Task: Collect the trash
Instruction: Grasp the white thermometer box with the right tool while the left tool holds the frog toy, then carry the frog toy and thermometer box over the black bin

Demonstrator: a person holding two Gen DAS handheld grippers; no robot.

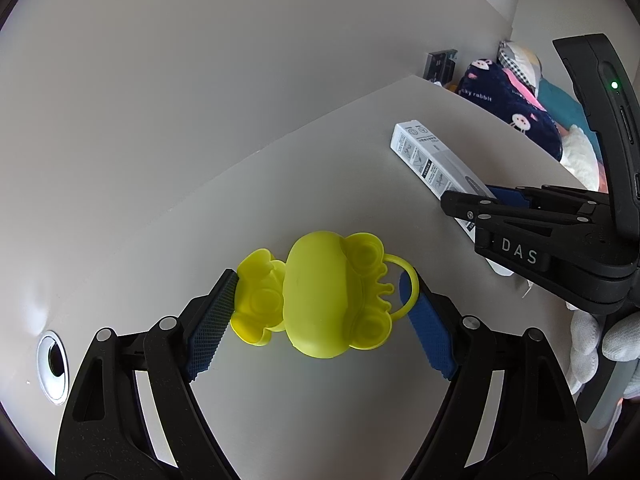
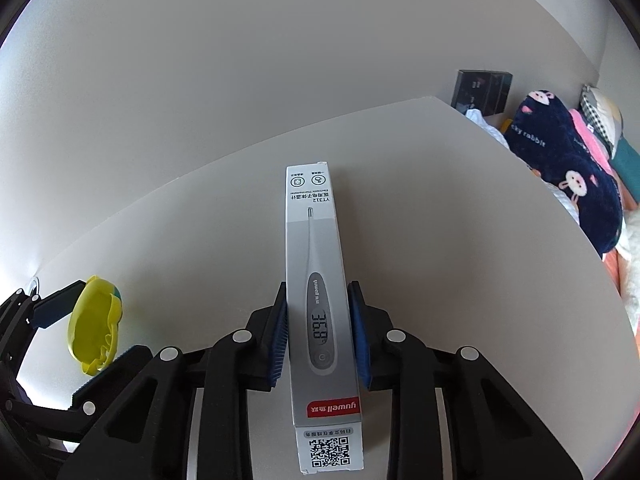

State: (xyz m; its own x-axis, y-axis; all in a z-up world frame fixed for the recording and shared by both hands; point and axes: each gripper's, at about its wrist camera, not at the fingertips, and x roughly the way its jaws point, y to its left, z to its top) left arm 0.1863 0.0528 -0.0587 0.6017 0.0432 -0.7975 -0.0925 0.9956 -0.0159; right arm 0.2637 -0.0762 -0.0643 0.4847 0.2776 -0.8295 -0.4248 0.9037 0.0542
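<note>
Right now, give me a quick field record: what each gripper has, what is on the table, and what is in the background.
left gripper: closed around yellow frog-shaped plastic toy, left pad touching it, loop by the right pad
right gripper: shut on thermometer box, pads on its long sides
surface: white table
table hole: round grommet at the left
background: navy rabbit-print blanket, dark wall panel
person: white-gloved hand on the right gripper
</note>
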